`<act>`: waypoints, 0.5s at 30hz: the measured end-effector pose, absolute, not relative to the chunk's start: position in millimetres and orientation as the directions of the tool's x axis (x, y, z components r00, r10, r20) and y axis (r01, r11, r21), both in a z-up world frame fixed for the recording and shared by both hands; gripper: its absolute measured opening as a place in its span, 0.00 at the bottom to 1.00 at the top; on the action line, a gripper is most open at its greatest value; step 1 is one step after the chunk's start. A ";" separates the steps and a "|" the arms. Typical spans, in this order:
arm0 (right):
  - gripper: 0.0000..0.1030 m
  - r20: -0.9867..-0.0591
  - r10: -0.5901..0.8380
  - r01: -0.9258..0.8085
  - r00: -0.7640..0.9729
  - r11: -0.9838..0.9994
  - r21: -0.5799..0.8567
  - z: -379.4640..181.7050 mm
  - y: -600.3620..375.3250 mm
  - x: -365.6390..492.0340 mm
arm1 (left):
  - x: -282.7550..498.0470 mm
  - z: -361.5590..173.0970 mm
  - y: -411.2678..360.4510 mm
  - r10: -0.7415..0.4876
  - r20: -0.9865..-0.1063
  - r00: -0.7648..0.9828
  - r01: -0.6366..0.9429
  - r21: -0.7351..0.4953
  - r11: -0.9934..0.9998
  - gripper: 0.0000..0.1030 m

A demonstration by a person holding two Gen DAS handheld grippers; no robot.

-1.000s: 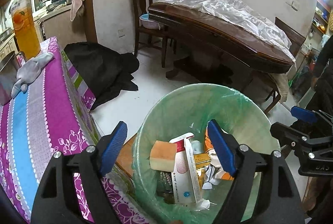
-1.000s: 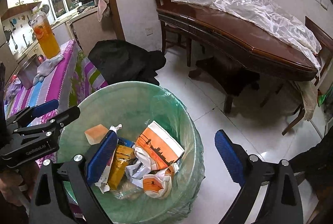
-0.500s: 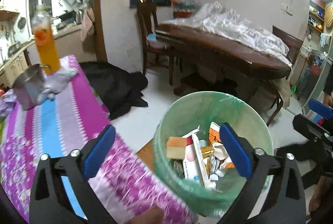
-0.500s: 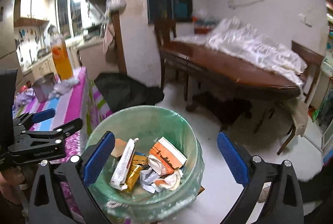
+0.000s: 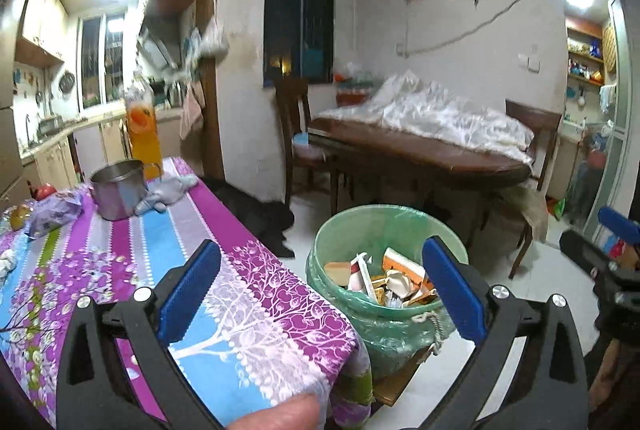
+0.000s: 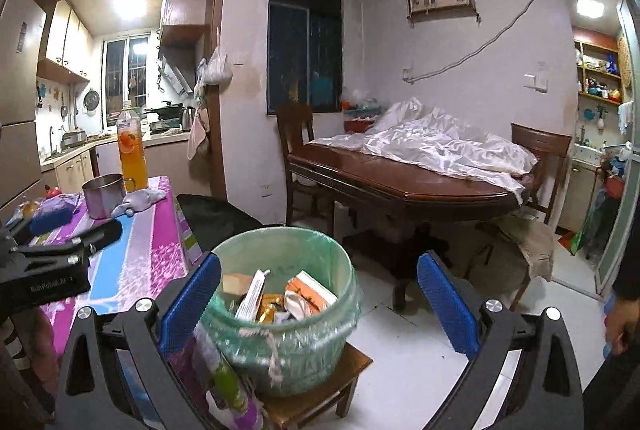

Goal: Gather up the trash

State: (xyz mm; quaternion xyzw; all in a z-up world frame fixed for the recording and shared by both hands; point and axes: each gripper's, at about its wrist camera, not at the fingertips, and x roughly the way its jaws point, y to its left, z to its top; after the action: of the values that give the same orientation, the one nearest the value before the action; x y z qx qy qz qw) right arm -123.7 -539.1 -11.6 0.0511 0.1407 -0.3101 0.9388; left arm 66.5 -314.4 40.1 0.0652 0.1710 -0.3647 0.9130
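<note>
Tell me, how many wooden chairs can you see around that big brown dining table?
2. One chair stands at the table's left end, below the dark window. The other chair is at the right end, behind the white sheet. More may be hidden behind the table.

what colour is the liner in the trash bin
Pale translucent green liner, clearest in the right wrist view.

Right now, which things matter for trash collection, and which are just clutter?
Job:
- green-lined round trash bin, on a small wooden stool
- cartons and wrappers inside it
- both grippers, open, empty: left gripper, right gripper

Clutter:
- tall orange juice bottle
- steel mug
- grey cloth
</note>
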 end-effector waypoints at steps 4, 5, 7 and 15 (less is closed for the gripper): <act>0.95 -0.282 -0.585 0.609 0.760 0.793 -0.005 -19.1 -514.5 -156.7 | 46.6 35.7 -296.8 -0.653 -0.349 0.672 0.690 -0.025 0.723 0.95; 0.95 -0.285 -0.583 0.608 0.760 0.794 -0.002 -20.9 -510.5 -162.3 | 42.8 33.6 -294.4 -0.656 -0.349 0.669 0.693 -0.025 0.720 0.95; 0.95 -0.294 -0.585 0.612 0.756 0.791 -0.001 -26.0 -503.1 -174.0 | 34.4 28.0 -290.8 -0.653 -0.357 0.668 0.696 -0.013 0.718 0.95; 0.95 -0.268 -0.606 0.630 0.749 0.777 0.005 -35.5 -488.5 -202.2 | 10.8 15.6 -276.6 -0.665 -0.353 0.658 0.710 -0.002 0.704 0.95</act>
State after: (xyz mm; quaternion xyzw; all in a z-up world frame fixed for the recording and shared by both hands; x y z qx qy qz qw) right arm -202.2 -488.5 -35.5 0.0476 0.1265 -0.3306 0.9341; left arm 10.8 -276.6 15.6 0.0681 0.1660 -0.3786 0.9080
